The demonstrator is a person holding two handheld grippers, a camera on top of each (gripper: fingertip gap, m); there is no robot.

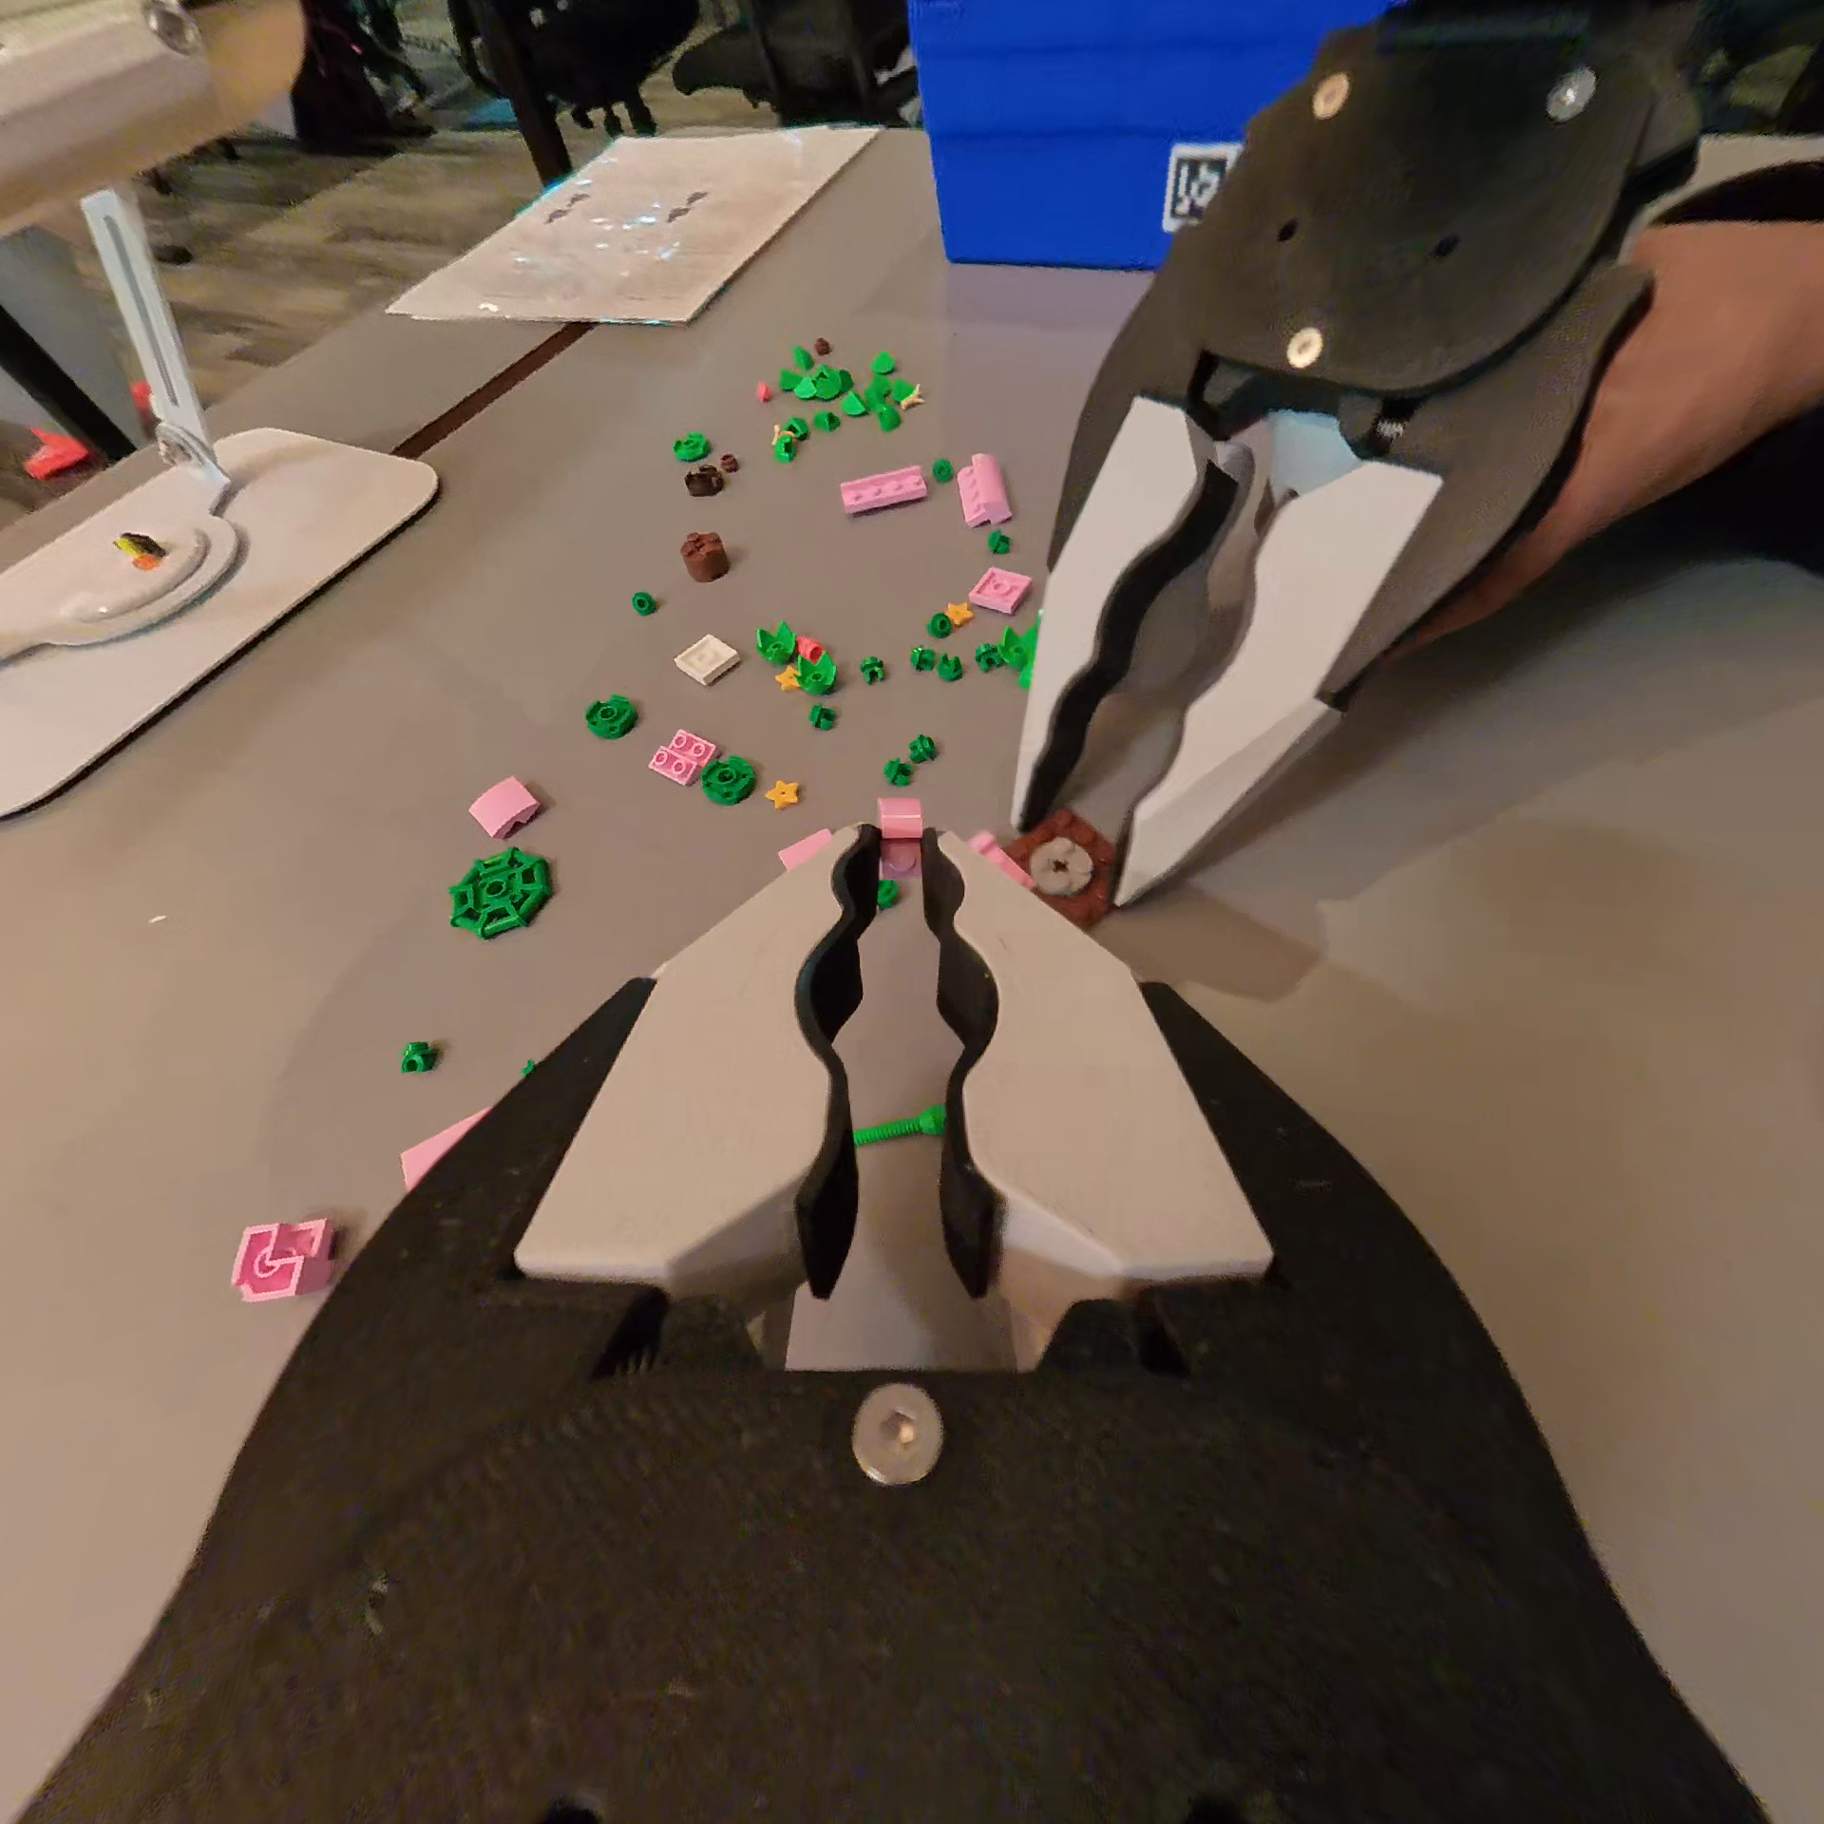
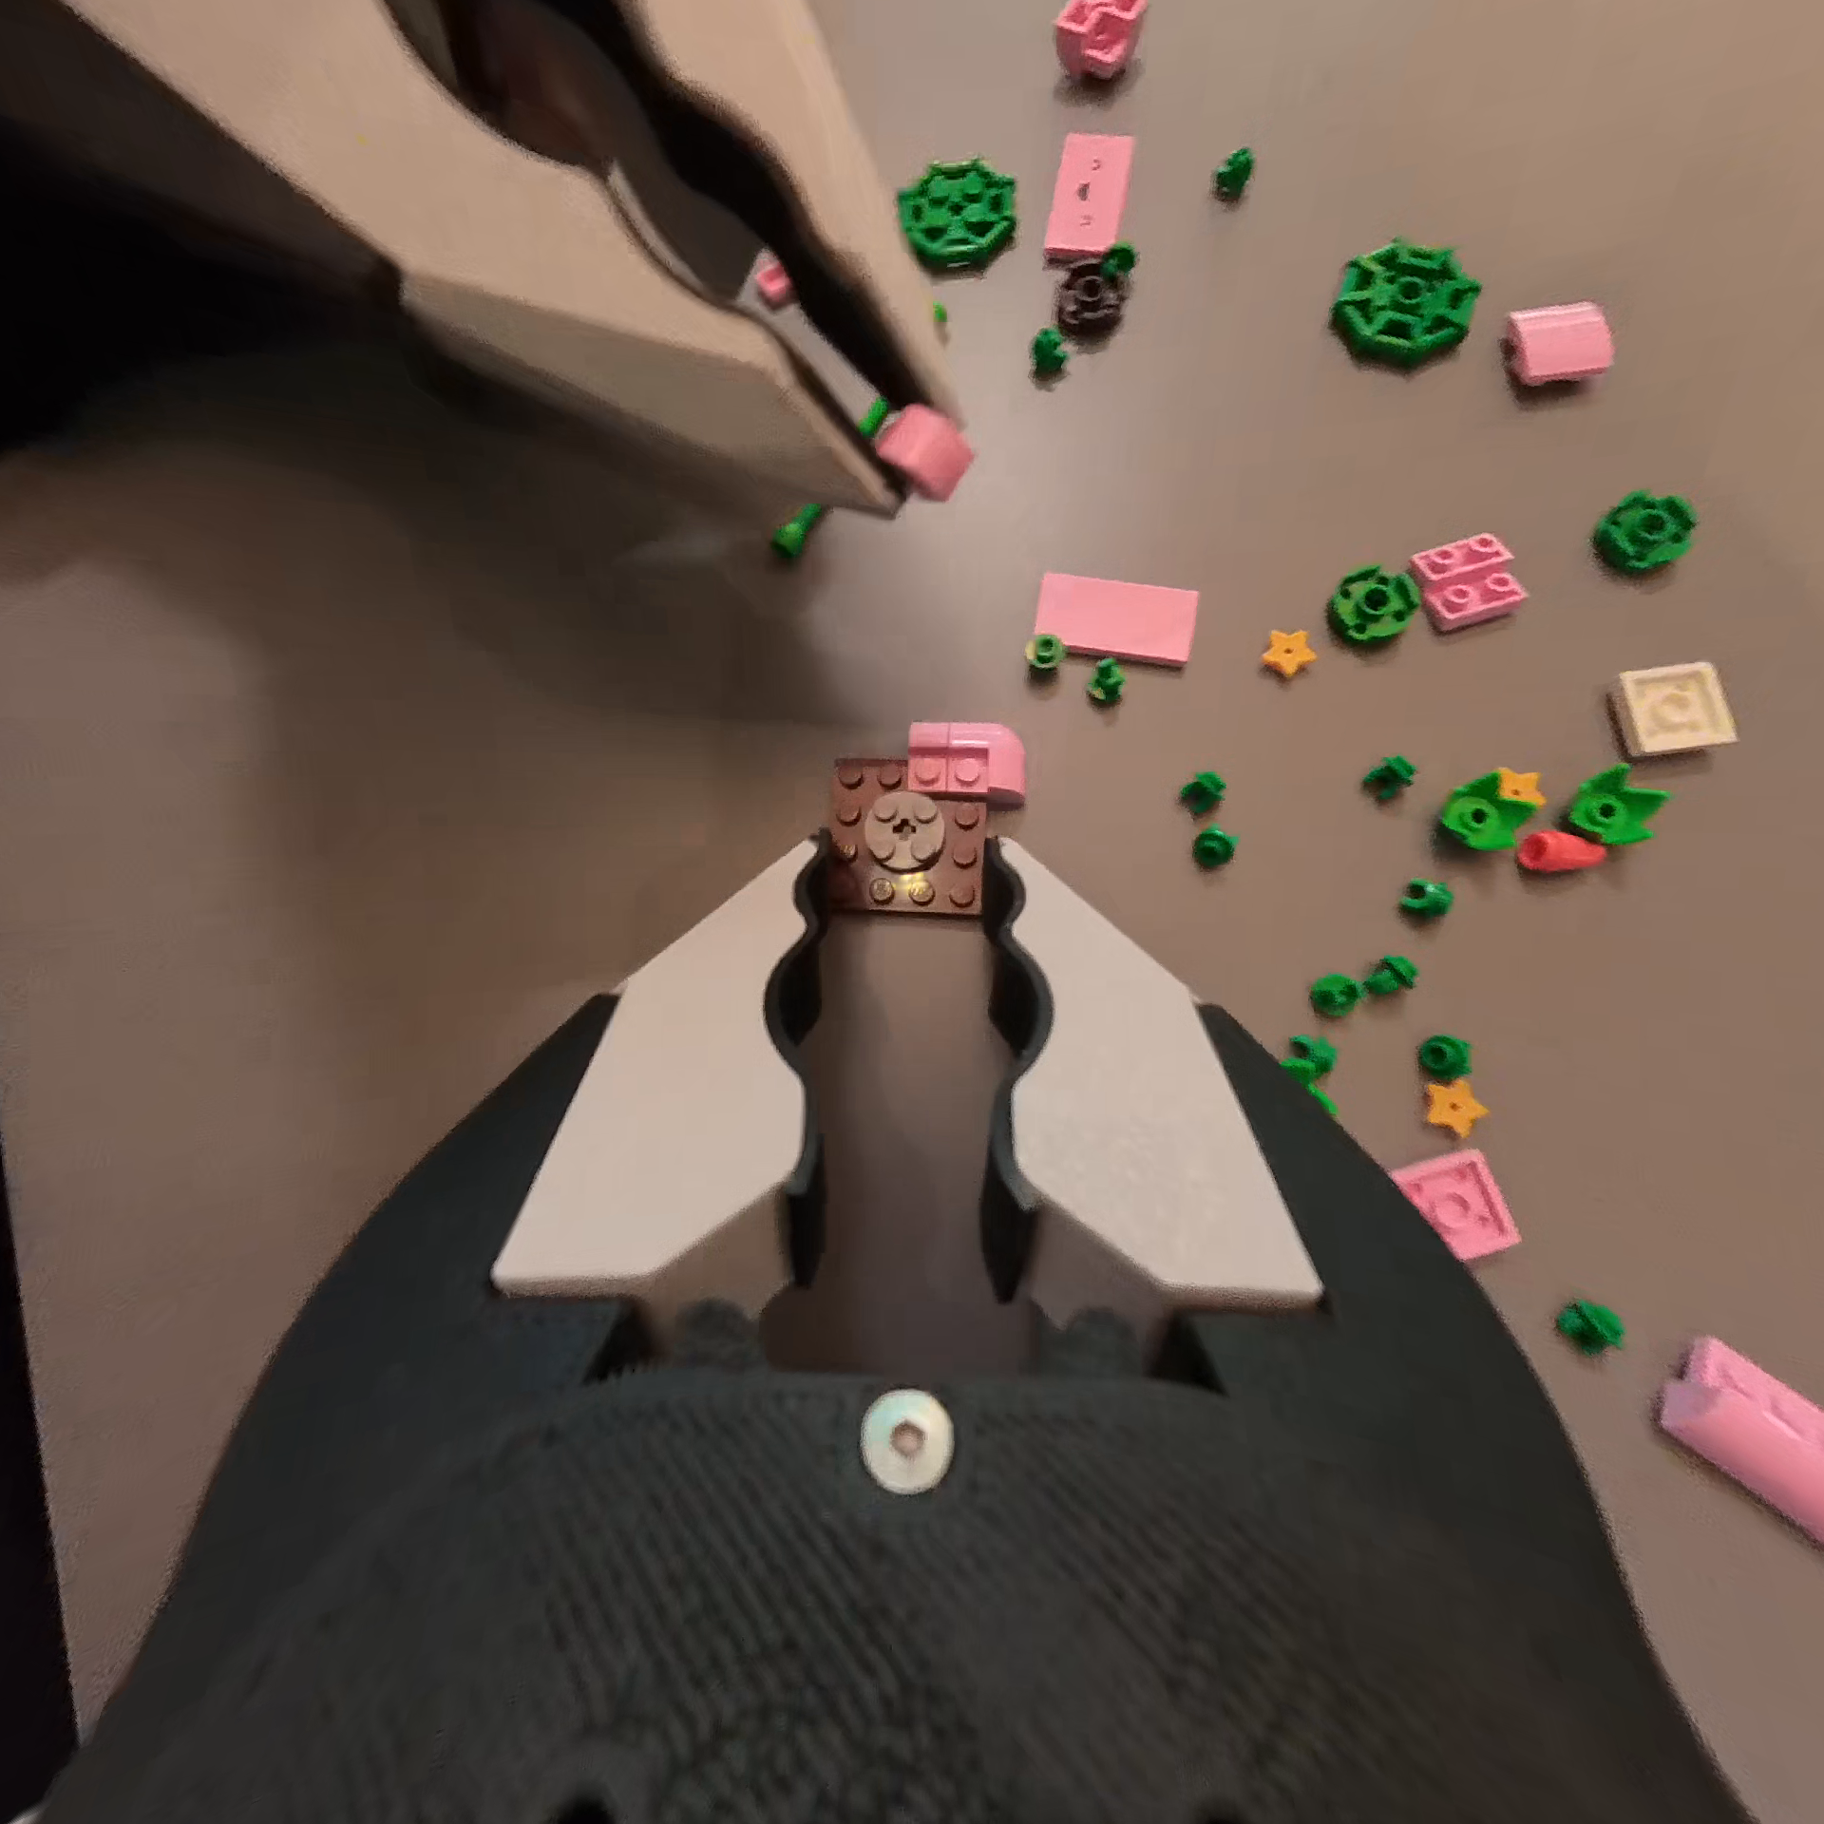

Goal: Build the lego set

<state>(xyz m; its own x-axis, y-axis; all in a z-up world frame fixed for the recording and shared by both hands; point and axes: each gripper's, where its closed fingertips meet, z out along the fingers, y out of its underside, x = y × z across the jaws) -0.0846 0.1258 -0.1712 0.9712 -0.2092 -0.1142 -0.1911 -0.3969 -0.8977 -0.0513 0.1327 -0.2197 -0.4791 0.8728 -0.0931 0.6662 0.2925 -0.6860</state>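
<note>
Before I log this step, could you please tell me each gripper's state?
Left gripper: closed on a small pink brick.
Right gripper: closed on the brown plate.

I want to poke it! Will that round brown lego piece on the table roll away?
Probably not while the round brown piece sits flat on the table, studs up. Tipped on its side, its round wall would likely roll. It looks small, stiff and light, so a poke may just slide it.

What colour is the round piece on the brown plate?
Grey round piece on the brown plate; right wrist view shows it best.
</note>
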